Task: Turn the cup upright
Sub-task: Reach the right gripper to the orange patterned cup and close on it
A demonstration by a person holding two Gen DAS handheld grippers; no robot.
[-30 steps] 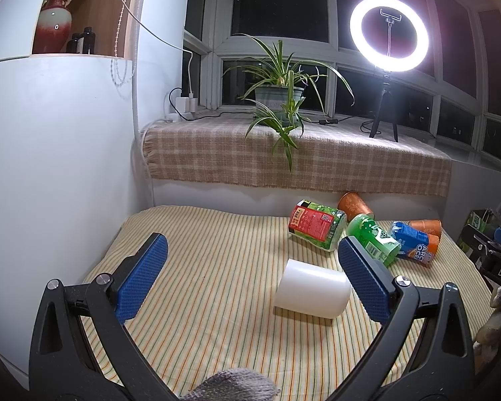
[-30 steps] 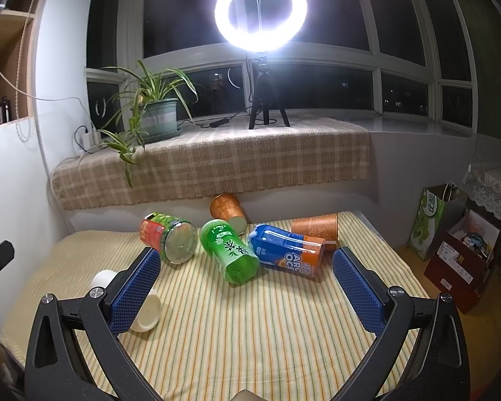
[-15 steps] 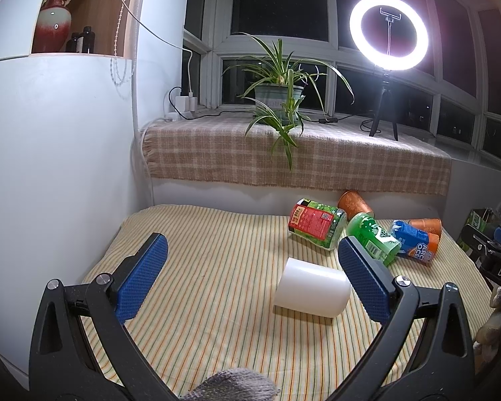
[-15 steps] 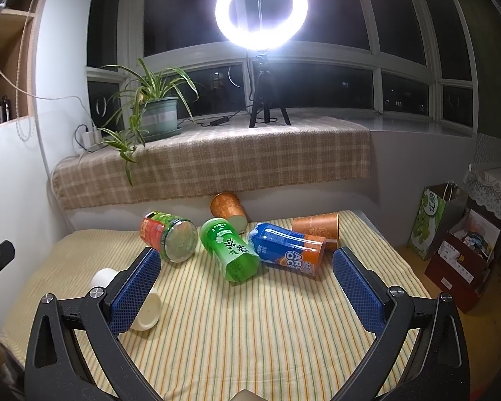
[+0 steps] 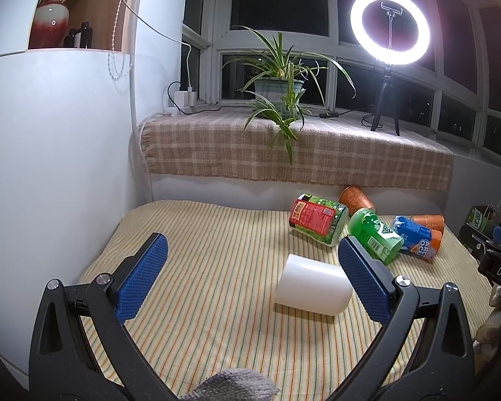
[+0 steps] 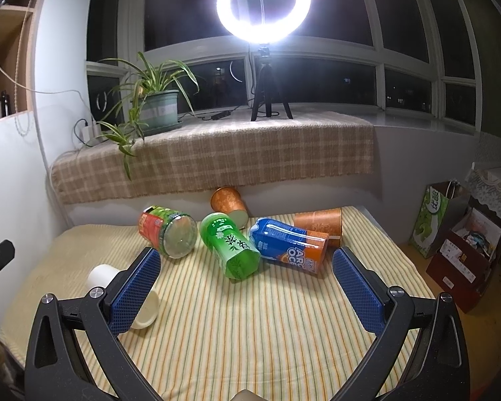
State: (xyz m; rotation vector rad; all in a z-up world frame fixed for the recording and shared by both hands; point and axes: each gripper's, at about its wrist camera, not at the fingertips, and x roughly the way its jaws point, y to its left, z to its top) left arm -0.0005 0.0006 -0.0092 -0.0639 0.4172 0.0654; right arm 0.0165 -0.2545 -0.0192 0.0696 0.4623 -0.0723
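A white cup (image 5: 312,284) lies on its side on the striped cloth, its wide mouth to the right. My left gripper (image 5: 250,270) is open and empty, and the cup lies just ahead of its right finger (image 5: 364,277). In the right wrist view the cup (image 6: 103,274) is at the lower left, partly hidden behind the left finger (image 6: 135,289). My right gripper (image 6: 243,287) is open and empty above the cloth, to the right of the cup.
Several other items lie on their sides at the back: a red-green can (image 6: 168,234), a green bottle (image 6: 230,245), a blue-orange bottle (image 6: 289,245) and two orange cups (image 6: 228,202) (image 6: 320,222). A white wall (image 5: 50,167) stands left. Bags (image 6: 434,220) stand right.
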